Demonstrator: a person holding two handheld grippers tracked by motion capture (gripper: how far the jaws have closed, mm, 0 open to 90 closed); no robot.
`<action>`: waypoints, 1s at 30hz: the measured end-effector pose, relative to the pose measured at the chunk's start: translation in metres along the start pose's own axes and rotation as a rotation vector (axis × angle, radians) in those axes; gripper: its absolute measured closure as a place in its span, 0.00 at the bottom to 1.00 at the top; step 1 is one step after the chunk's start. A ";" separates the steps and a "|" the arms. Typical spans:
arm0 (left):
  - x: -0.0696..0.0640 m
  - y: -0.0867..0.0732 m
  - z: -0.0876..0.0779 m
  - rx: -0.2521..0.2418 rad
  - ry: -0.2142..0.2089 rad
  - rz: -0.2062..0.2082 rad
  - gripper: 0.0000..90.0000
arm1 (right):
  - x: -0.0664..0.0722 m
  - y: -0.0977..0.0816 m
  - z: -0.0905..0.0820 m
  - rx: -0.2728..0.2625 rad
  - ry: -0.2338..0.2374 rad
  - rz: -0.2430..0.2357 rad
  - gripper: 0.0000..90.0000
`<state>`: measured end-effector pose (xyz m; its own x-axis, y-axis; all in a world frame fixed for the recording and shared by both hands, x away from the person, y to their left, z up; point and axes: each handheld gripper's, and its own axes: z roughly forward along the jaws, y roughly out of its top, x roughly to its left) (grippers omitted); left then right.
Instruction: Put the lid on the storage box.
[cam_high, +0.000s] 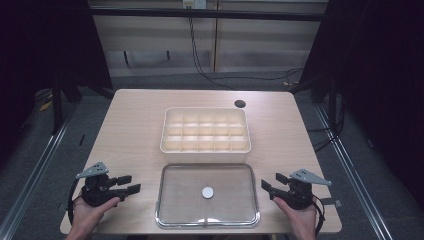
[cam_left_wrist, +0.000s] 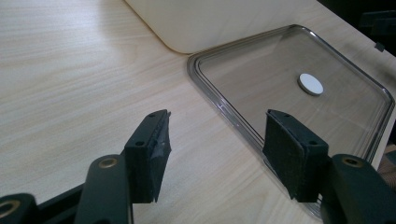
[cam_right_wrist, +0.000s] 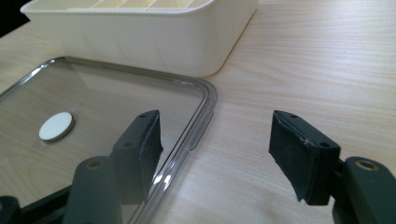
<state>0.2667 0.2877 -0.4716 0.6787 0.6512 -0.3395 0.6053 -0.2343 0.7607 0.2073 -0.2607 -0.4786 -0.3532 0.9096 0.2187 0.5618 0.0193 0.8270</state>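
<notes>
A cream divided box (cam_high: 205, 131) with several empty compartments stands in the middle of the wooden table (cam_high: 130, 120). Just in front of it lies a clear flat lid (cam_high: 175, 200) with a small white disc (cam_high: 207, 192) at its centre. My left gripper (cam_high: 131, 184) rests at the front left of the table, pointing right toward the lid, jaws open and empty. My right gripper (cam_high: 270, 182) rests at the front right, pointing left at the lid, also open and empty. The left gripper view shows the lid (cam_left_wrist: 261, 79), the disc (cam_left_wrist: 310, 84) and the box's corner (cam_left_wrist: 210, 23). The right gripper view shows the lid (cam_right_wrist: 102, 102), the disc (cam_right_wrist: 56, 126) and the box (cam_right_wrist: 154, 37).
A dark round cable hole (cam_high: 240, 104) sits near the table's back right corner. Bare wood lies to the left and right of the box. Cables run across the floor behind the table. A hand holds each gripper at the front edge.
</notes>
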 end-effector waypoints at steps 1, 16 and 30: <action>0.000 0.000 0.000 0.000 0.000 0.000 0.45 | 0.000 0.000 0.000 0.000 0.000 0.000 0.38; -0.014 0.002 0.002 0.053 0.007 0.029 0.44 | 0.008 0.005 -0.008 0.108 0.052 0.007 0.45; -0.023 0.029 0.015 0.055 -0.030 0.046 0.44 | 0.017 0.027 -0.007 0.064 0.115 -0.012 0.53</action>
<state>0.2748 0.2552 -0.4502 0.7179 0.6170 -0.3223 0.5949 -0.3033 0.7444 0.2113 -0.2473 -0.4486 -0.4415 0.8556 0.2702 0.6024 0.0595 0.7959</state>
